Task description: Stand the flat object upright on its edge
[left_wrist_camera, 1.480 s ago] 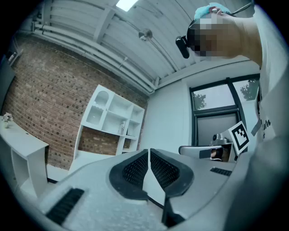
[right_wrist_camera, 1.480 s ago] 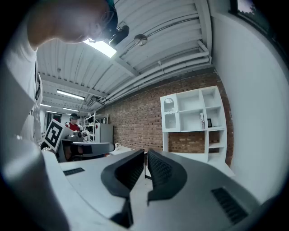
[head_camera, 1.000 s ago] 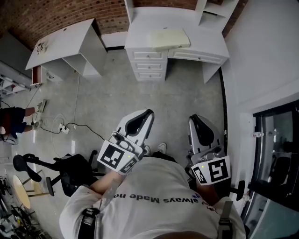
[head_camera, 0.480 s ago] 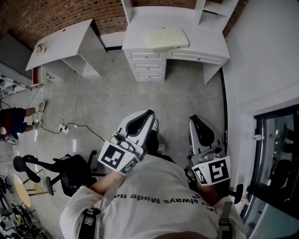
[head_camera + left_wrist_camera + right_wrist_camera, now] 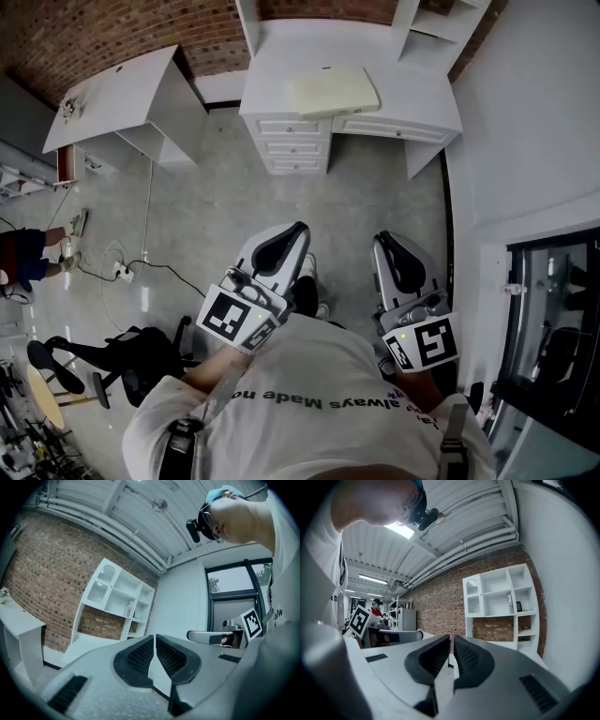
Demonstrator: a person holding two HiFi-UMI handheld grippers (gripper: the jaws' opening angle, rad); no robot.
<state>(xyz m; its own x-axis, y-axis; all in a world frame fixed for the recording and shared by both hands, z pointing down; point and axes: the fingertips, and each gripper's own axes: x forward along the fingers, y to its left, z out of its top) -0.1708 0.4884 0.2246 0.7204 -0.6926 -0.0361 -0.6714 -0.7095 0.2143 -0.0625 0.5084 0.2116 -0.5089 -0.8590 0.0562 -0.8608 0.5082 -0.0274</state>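
the grey concrete floor (image 5: 281, 197) is taking up most of the room. a red brick wall (image 5: 94, 37) is running along its far side and a plain white wall (image 5: 534, 112) is closing off the right. a dark-framed window (image 5: 553, 319) is sitting in that right wall, near the person. against the bricks a white open shelf unit (image 5: 501, 602) is standing above a white desk with drawers (image 5: 412, 89) at far centre, and a second, bare white desk (image 5: 112, 94) is standing to the far left. a black office chair (image 5: 141, 342) is sitting near left, with a thin black cable (image 5: 164, 265) trailing across the floor beside it.

the pale cream flat rectangular pad (image 5: 333, 91) is lying flat on the top of the desk with drawers, towards its left half and well apart from both grippers.

the left gripper (image 5: 298, 228) and the right gripper (image 5: 382, 239) are pointing level towards that desk, side by side over the floor. each one's ribbed black pads are pressing together, with nothing between them.
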